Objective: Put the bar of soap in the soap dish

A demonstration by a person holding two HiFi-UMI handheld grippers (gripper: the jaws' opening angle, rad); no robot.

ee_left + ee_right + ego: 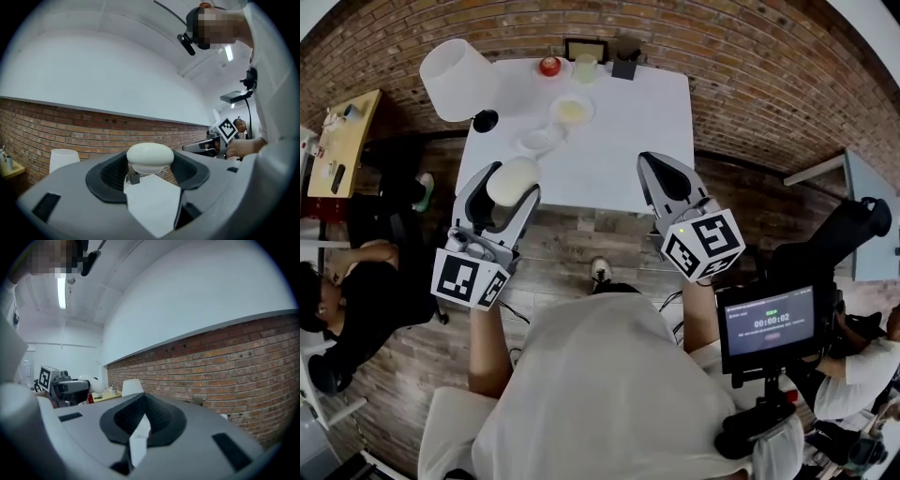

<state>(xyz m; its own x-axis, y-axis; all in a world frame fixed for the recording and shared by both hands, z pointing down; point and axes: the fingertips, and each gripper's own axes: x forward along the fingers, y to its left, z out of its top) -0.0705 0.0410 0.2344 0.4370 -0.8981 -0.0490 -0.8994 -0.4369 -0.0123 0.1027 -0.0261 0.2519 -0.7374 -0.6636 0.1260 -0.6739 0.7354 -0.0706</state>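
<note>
Head view: two grippers raised near the front edge of one white bench (619, 141). Left gripper (514, 178) clamped on the single bar of soap (512, 184), off-white, held in the air just short of the bench. Right gripper (654, 169) narrowed to a slit, carrying nothing. On the bench, one white dish (572, 111) and one clear dish (542, 141), just beside each other, well apart from the bar of soap.

Left gripper view: one bar of soap (150, 157) pinched between both dark pads.

Right gripper view: jaws almost touching, only a sliver of bench between.
</note>
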